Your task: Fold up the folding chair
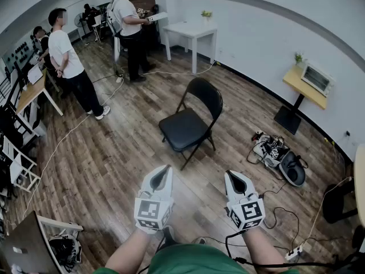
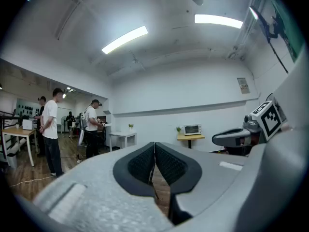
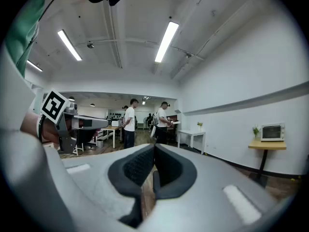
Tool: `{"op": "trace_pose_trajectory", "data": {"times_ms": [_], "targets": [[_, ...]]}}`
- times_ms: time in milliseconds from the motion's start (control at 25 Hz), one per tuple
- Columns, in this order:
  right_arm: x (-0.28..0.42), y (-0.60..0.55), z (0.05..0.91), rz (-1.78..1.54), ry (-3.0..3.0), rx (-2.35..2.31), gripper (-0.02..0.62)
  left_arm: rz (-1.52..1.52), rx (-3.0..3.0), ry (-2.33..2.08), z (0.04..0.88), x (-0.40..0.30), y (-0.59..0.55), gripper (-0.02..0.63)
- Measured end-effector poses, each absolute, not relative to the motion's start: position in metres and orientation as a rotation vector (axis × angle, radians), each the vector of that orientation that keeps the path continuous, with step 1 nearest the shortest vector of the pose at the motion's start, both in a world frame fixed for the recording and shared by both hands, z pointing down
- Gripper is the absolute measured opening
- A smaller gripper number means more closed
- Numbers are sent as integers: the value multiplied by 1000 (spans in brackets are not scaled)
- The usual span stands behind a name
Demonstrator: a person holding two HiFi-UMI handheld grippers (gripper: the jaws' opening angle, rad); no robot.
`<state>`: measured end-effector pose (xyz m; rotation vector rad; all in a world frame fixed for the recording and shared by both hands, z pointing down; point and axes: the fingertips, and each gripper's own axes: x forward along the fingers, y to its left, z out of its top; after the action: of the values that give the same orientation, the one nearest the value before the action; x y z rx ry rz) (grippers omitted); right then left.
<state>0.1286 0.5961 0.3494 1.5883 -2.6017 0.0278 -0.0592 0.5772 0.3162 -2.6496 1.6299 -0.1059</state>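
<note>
A black folding chair stands unfolded on the wooden floor in the head view, its seat facing the lower left and its back toward the upper right. My left gripper is held level short of the chair, jaws shut with nothing between them. My right gripper hangs beside it to the right, also shut and empty. Both are well apart from the chair. In the left gripper view the left gripper has its pads closed together; the right gripper looks the same in the right gripper view. The chair barely shows behind the jaws.
Two people stand at the upper left near desks. A white table stands by the far wall, and a small yellow table with an oven is at right. Cables and gear lie on the floor right of the chair.
</note>
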Motion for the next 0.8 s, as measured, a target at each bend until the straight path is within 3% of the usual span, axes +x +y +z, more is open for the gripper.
{"op": "trace_pose_trajectory", "data": {"times_ms": [440, 800], "targets": [[103, 575, 350, 89, -2567, 1689, 4, -110, -2692, 1595, 323, -99, 553, 12], [51, 535, 343, 41, -2430, 1805, 5, -37, -2751, 1551, 329, -175, 491, 12]]}}
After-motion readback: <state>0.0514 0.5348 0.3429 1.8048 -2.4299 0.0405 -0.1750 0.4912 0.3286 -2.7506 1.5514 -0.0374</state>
